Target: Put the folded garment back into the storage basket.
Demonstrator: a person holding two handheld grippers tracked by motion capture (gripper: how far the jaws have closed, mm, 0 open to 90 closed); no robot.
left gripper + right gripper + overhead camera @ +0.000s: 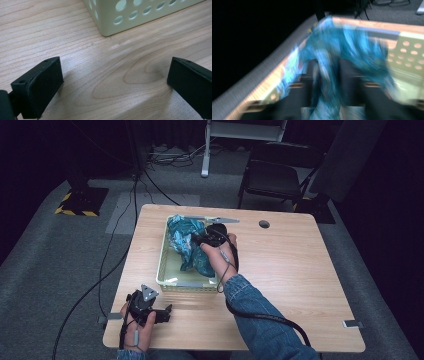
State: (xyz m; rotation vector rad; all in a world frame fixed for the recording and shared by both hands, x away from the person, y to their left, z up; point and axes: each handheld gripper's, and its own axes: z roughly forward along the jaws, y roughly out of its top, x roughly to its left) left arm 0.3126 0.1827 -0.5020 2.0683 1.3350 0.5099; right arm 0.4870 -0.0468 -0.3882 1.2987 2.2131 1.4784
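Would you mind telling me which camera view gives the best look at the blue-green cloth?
The high view: the blue-green cloth lies crumpled in the pale basket, sharp and whole. The right gripper view shows it close but blurred, a fold between the jaws. The left gripper view has just a basket corner.

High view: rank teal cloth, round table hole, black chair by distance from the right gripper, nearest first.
From the right gripper:
1. Teal cloth, in the basket, right at the fingers.
2. Round table hole, to the gripper's right near the far table edge.
3. Black chair, on the floor beyond the table.
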